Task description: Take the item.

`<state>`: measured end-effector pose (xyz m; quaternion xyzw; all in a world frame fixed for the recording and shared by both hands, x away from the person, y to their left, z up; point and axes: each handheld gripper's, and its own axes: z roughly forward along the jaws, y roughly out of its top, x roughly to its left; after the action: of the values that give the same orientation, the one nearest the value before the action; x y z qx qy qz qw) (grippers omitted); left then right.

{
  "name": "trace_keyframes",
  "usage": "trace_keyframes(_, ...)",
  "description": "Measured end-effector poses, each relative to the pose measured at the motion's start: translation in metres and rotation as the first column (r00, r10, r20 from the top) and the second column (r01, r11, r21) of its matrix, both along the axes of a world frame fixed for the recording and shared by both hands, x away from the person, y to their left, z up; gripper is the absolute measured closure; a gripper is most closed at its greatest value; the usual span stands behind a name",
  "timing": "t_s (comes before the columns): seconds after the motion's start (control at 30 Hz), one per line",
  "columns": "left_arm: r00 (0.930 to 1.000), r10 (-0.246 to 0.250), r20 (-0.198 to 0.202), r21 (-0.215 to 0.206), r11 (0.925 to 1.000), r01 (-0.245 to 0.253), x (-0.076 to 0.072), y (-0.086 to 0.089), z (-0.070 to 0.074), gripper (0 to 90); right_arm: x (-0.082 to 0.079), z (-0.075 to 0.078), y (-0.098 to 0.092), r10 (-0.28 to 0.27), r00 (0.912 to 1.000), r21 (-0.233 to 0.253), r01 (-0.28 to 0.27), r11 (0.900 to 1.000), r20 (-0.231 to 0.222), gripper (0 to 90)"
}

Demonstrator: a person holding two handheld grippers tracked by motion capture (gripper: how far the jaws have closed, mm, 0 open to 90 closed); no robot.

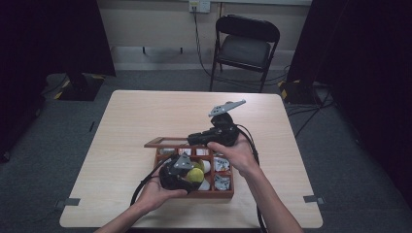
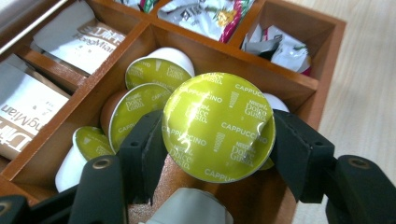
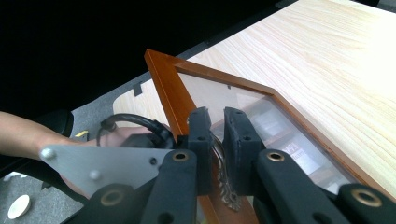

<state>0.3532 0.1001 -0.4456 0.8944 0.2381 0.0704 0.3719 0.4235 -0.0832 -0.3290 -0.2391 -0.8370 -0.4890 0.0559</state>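
A wooden compartment box [image 1: 214, 193] sits near the table's front edge. My left gripper [image 1: 193, 174] hovers over it, shut on a green-lidded coffee capsule [image 1: 196, 174]. In the left gripper view the capsule [image 2: 218, 127], printed Cappuccino, is clamped between the jaws of the left gripper [image 2: 219, 138] above a compartment that holds several similar capsules [image 2: 156, 70]. My right gripper [image 1: 192, 140] holds the box's glass-paned lid [image 1: 167, 142] raised. In the right gripper view the right gripper [image 3: 218, 127] is shut on a small metal handle [image 3: 225, 186] at the edge of the lid [image 3: 164, 86].
Other compartments hold paper sachets [image 2: 70, 42] and foil packets [image 2: 205, 14]. Bare tabletop [image 1: 145, 116] stretches behind and to the left of the box. A black chair [image 1: 245, 43] stands beyond the table's far edge.
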Motion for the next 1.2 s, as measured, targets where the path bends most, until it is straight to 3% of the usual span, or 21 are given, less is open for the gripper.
trace_keyframes(0.23,0.9996,-0.011,0.028,-0.01,0.9999,0.011,-0.007,0.007,-0.001,38.1,0.0,0.0,0.0,0.0,1.0,0.0,0.0,1.0,-0.001,81.6)
trace_keyframes(0.33,0.9994,0.009,0.034,-0.037,0.9993,-0.008,-0.009,0.01,-0.001,38.1,0.0,0.0,0.0,0.0,1.0,0.0,0.0,1.0,-0.001,81.6)
trace_keyframes(0.63,0.9997,0.016,0.02,-0.068,0.9976,-0.015,-0.017,0.022,0.0,38.1,0.0,0.0,0.0,0.0,1.0,0.0,0.0,1.0,-0.002,81.6)
trace_keyframes(0.73,0.9998,0.012,0.017,-0.1,0.9949,-0.01,-0.022,0.028,0.003,38.1,0.0,0.0,0.0,0.0,1.0,0.0,0.0,1.0,-0.002,81.6)
trace_keyframes(1.1,0.9999,0.0,0.014,-0.103,0.9946,0.002,-0.03,0.038,0.008,38.1,0.0,-0.001,0.0,0.0,1.0,0.001,0.0,1.0,-0.005,81.6)
trace_keyframes(1.2,0.9999,0.012,0.012,-0.122,0.9925,-0.01,-0.032,0.045,0.009,38.1,0.0,-0.001,0.0,0.002,1.0,0.003,-0.002,1.0,-0.007,81.6)
